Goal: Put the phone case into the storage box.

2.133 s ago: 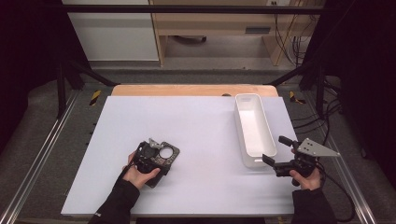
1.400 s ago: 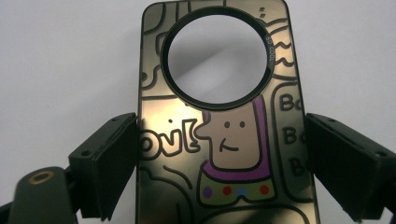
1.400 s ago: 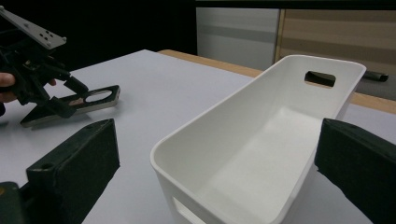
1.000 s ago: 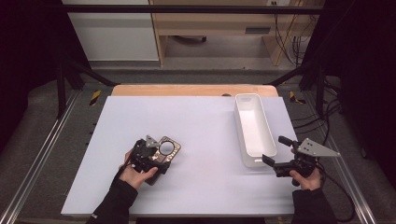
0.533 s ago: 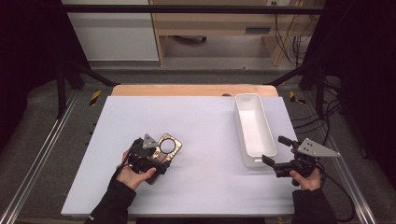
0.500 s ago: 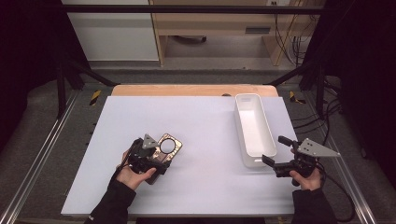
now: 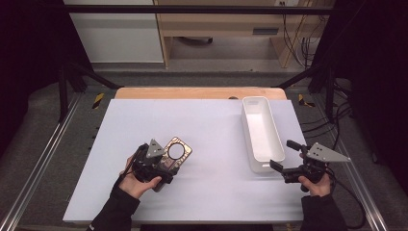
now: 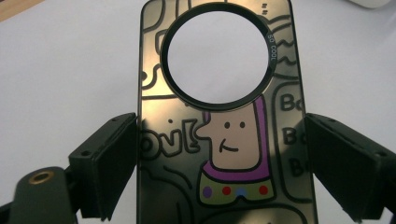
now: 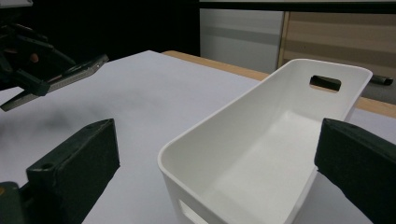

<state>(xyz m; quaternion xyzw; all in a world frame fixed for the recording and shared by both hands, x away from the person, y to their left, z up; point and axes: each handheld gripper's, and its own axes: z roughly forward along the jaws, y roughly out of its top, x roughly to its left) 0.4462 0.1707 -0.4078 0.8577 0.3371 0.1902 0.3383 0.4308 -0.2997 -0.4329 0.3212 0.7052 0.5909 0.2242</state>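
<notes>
The phone case [image 8: 224, 130], a dark one with a cartoon figure and a big round camera hole, sits gripped across its width between the fingers [image 8: 109, 163] of the left gripper [image 7: 161, 166], which press on its two long edges. Its long axis runs straight out along those fingers, the hole end pointing away from the hand and up toward the far right of the desk [image 7: 207, 125]. In the right gripper view it hangs tilted, clear of the desk surface. The white bin [image 7: 262, 134] lies well apart to the right, long side running front to back, open and with nothing in it. So the case has to cross the middle of the desk rightward to reach it, and the left hand [image 7: 137, 185] is the one carrying it. The right gripper [image 7: 284, 161] waits just at the bin's near end, its fingers [image 9: 74, 163] spread wide on nothing, one to each side of the bin's near corner.
</notes>
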